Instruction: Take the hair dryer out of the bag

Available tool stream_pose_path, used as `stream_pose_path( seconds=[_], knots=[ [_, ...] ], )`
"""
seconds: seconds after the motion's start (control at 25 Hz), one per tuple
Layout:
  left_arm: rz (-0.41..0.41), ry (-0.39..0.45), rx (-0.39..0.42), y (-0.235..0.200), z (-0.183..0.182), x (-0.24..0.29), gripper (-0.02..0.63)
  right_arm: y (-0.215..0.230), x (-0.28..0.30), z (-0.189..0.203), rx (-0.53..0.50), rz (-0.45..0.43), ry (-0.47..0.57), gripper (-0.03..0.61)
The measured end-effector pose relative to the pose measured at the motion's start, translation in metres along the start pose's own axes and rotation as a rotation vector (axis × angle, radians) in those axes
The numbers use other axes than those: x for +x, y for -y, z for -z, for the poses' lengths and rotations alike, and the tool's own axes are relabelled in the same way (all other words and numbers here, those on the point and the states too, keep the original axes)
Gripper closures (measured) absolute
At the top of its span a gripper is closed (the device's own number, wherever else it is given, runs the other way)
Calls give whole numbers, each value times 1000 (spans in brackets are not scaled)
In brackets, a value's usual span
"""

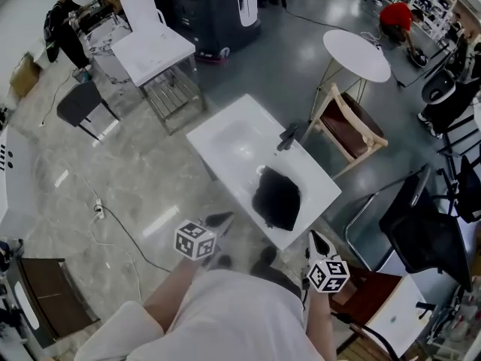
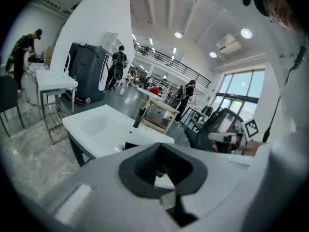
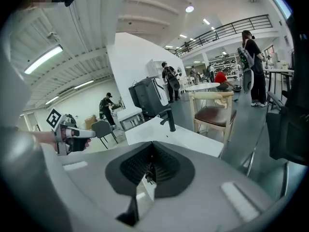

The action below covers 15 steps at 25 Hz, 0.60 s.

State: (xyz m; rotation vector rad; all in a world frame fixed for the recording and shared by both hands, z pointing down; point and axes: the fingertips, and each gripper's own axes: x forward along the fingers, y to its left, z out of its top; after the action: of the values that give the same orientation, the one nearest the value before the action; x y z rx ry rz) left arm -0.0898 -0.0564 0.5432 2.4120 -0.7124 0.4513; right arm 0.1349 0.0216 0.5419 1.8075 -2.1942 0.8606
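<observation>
The black bag lies slumped on the near right part of the white sink top, just this side of the black faucet. That spot puts it within easy reach of both arms of the person standing at the near edge. No hair dryer shows anywhere on the white surface, so it is presumably inside the bag. The bag reads only as a dark lump from above, and its opening cannot be made out.

The left gripper is held low near the sink's near corner. The right gripper is to the right of that edge. Both are apart from the bag, one at each side of it, which suits one tool pinning or spreading the fabric while the other goes in.

Each gripper's own view shows its ribbed jaws drawn together with nothing between them. They will have to part before either can take hold of cloth or the dryer's handle.

By this layout the task has not yet begun, and the first step looks to be finding the bag's mouth
</observation>
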Motion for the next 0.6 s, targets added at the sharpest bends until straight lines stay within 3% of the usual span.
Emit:
stream_pose_path(
  seconds=[0.24, 0.6],
  knots=[
    [-69, 24, -18, -2, -11, 23, 615, 27, 24, -21, -24, -67, -17, 574],
    [-145, 34, -57, -3, -7, 60, 615, 63, 58, -18, -54, -171, -106, 574]
  ],
)
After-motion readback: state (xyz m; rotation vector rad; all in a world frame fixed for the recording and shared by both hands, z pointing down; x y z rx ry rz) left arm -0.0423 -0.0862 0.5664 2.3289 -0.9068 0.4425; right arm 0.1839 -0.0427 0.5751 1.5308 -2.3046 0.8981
